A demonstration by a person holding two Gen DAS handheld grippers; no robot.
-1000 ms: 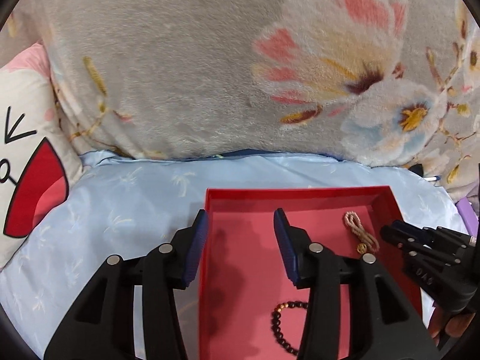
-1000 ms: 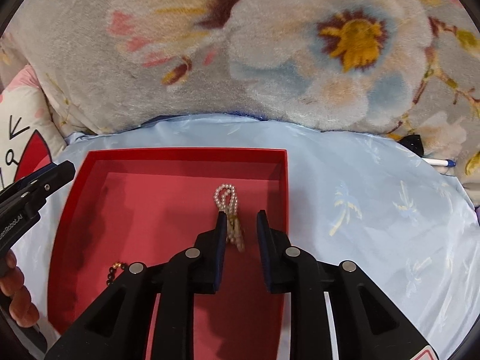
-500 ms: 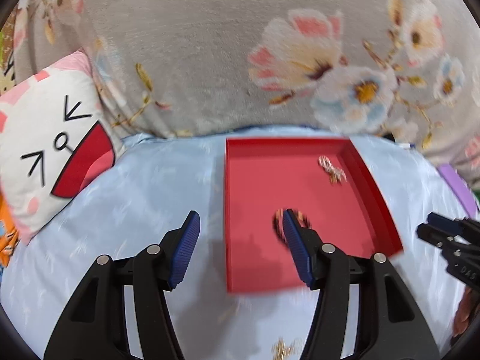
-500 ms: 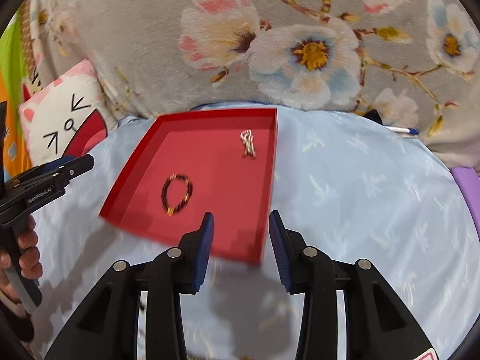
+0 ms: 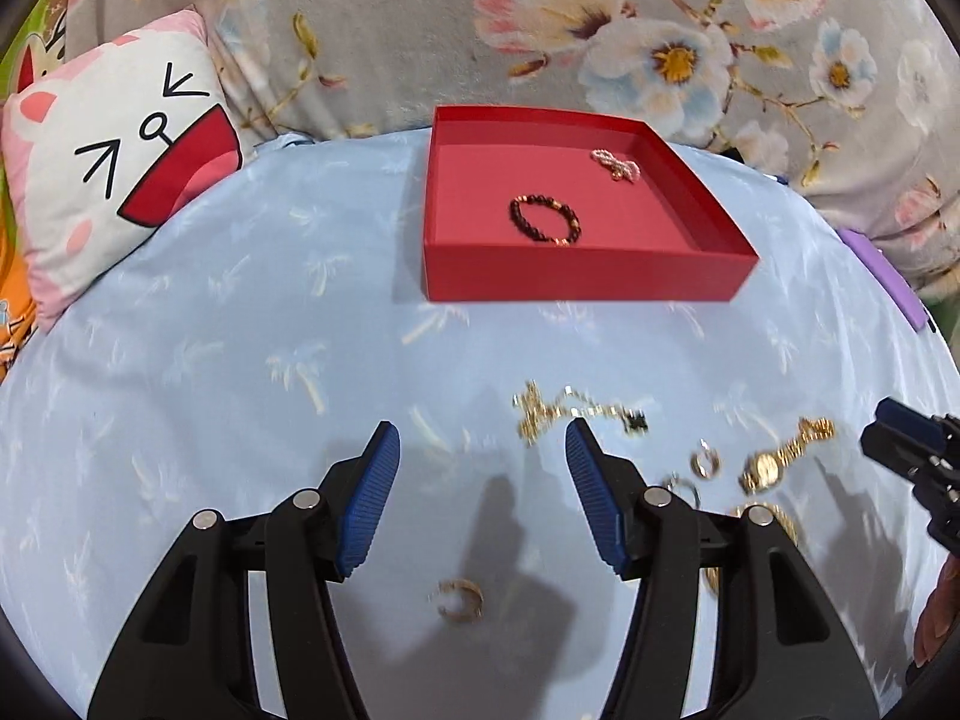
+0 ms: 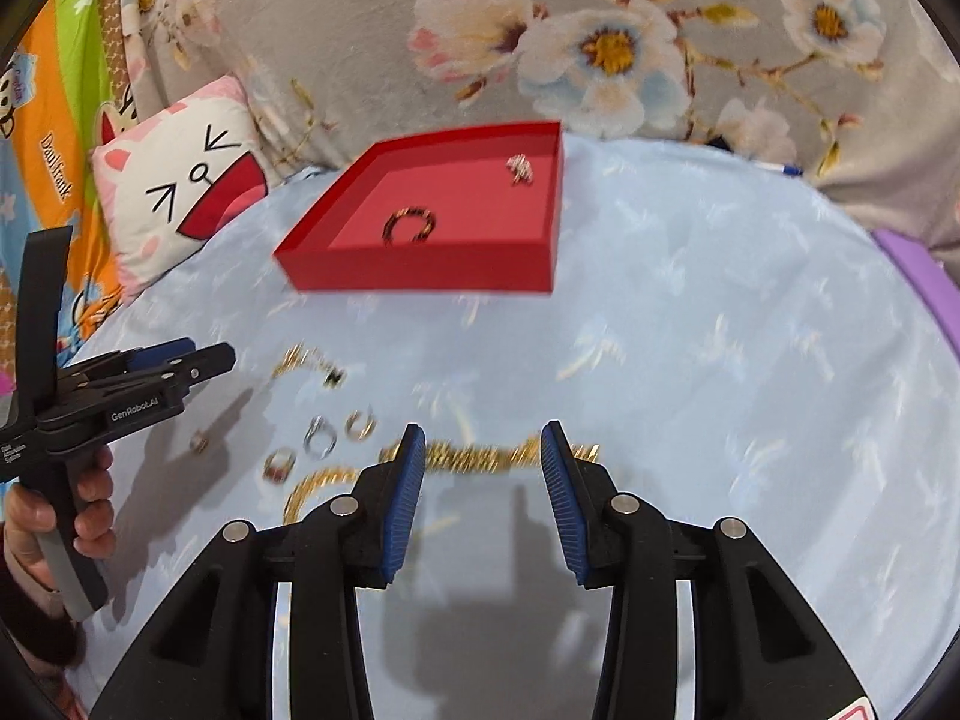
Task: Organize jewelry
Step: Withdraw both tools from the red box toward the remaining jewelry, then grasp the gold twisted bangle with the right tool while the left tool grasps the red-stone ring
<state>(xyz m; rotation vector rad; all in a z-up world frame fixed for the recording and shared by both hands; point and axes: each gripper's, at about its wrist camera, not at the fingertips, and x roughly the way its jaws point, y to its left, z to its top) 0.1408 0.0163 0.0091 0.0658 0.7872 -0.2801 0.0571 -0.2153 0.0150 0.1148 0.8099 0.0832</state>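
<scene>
Gold pieces are lying loose on the blue bedspread (image 5: 252, 312): a chain necklace (image 5: 558, 411) just ahead of the left tongs (image 5: 480, 450), a gold link bracelet (image 6: 480, 455) just ahead of the right tongs (image 6: 483, 450). Both tongs are standing open, empty. Far ahead, the red tray (image 5: 576, 282) is holding a dark bead bracelet (image 5: 545, 219) and a pearl piece (image 5: 615, 163). Chains are probably light, limp, slippery; pinching a bunched section seems safest.
</scene>
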